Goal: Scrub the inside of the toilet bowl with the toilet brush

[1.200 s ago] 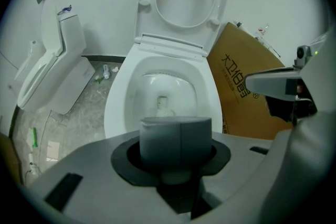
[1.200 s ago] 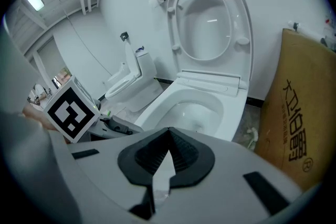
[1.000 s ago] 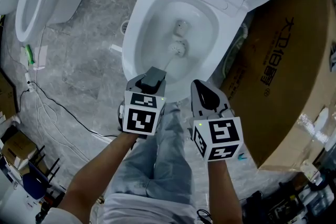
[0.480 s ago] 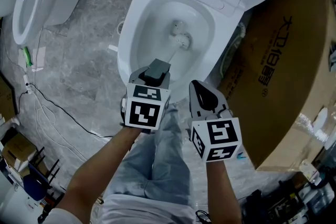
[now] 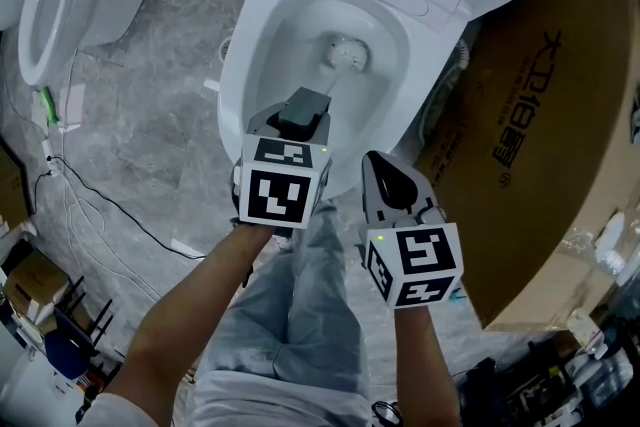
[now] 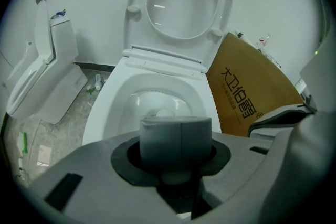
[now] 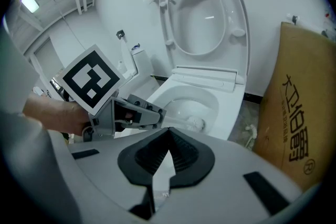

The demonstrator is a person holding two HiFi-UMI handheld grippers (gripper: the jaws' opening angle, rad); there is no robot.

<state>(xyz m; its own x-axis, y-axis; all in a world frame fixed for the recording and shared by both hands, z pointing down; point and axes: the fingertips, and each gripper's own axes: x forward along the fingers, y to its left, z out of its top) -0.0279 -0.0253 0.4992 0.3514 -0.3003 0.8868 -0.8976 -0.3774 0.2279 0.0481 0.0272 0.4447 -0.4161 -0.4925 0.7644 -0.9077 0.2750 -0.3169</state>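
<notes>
The white toilet bowl (image 5: 238, 65) lies open below me, seat and lid (image 6: 184, 0) raised. The brush head (image 5: 346, 53) rests deep in the bowl, near the drain at the back. My left gripper (image 5: 303, 108) hangs over the bowl's front rim, shut on the toilet brush's grey handle (image 6: 176, 138); the shaft runs down from it into the bowl. The brush head (image 7: 197, 123) and left gripper (image 7: 137, 113) also show in the right gripper view. My right gripper (image 5: 388, 173) stays beside the left, at the front rim, shut with nothing in it (image 7: 168, 135).
A large brown cardboard box (image 5: 545, 135) leans against the toilet's right side. A second toilet (image 5: 45, 5) stands at the far left. Cables (image 5: 100, 205) trail over the grey floor. The person's jeans-clad legs (image 5: 300, 315) are below the grippers.
The left gripper has pushed forward over the rim, and the brush head has slid from mid-bowl toward the back. The right gripper has barely moved.
</notes>
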